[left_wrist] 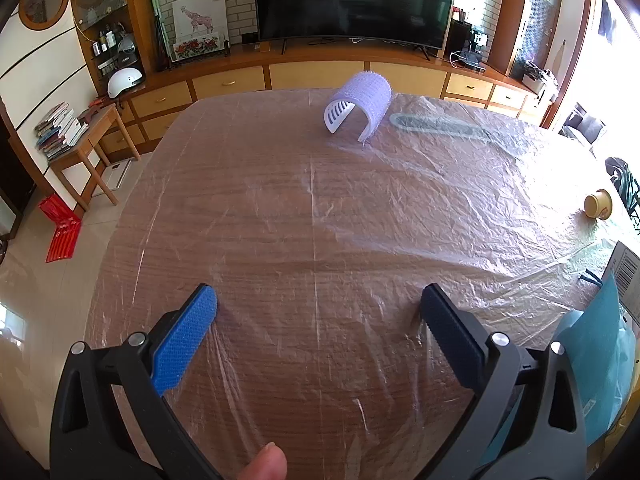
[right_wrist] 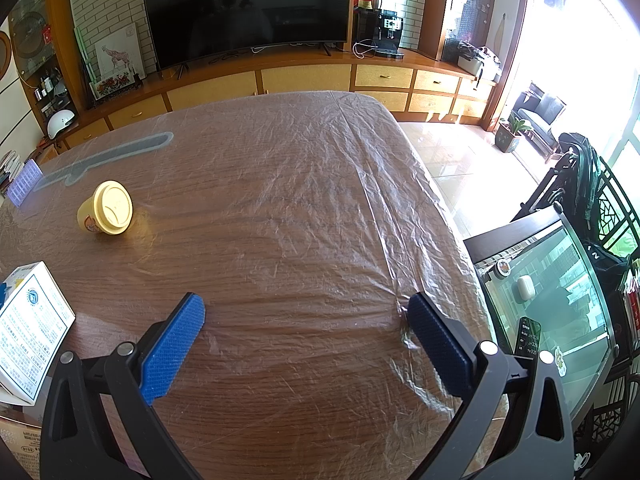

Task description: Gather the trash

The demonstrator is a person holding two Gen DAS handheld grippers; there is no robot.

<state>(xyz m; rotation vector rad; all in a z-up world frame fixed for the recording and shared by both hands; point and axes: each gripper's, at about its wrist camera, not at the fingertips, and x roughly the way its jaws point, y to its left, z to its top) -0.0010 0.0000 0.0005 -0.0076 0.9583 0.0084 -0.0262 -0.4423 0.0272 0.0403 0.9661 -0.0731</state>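
the left gripper (left_wrist: 318, 300) hovered low over a plastic-covered wooden table (left_wrist: 280, 220), fingers spread wide, holding nothing. a lilac curved plastic piece (left_wrist: 358, 106) lay at the far side, a clear blister pack (left_wrist: 440, 126) just to its right. the right gripper (right_wrist: 306, 310) was equally wide and empty. a yellow cup (right_wrist: 106, 209) lay tipped over, far left of it, with a white box (right_wrist: 32, 332) at the near left.
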